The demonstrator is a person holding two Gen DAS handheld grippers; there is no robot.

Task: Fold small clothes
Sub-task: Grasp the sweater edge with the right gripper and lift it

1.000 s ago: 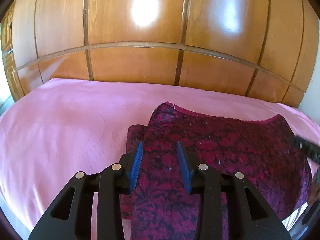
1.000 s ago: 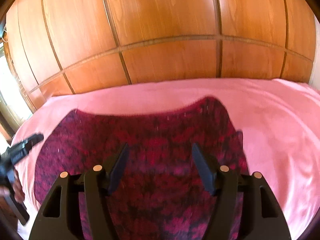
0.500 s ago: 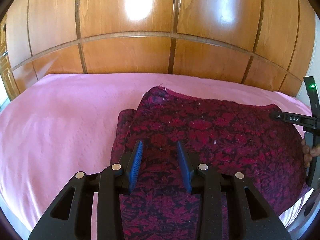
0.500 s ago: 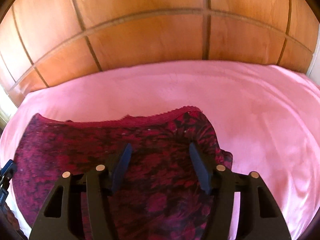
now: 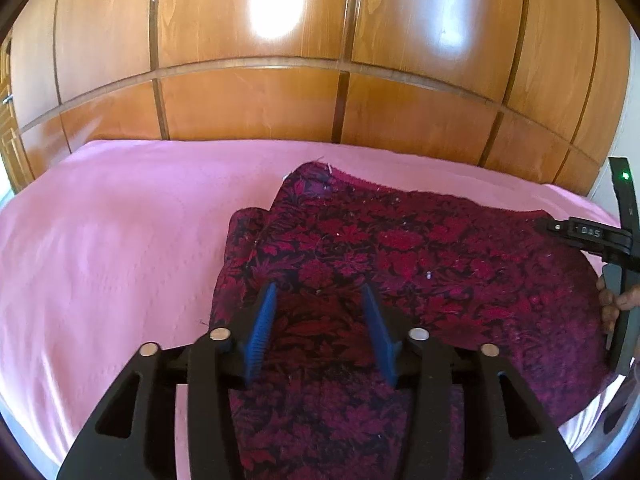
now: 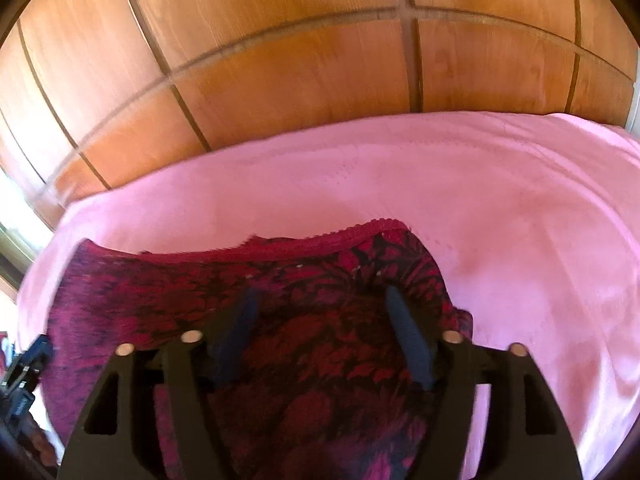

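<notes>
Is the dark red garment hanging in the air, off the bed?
No, the garment lies spread on the pink bed cover.

garment dark red/black floral, plain red trim; bedsheet pink; wall panels glossy orange-brown wood; left gripper black, blue pads
</notes>
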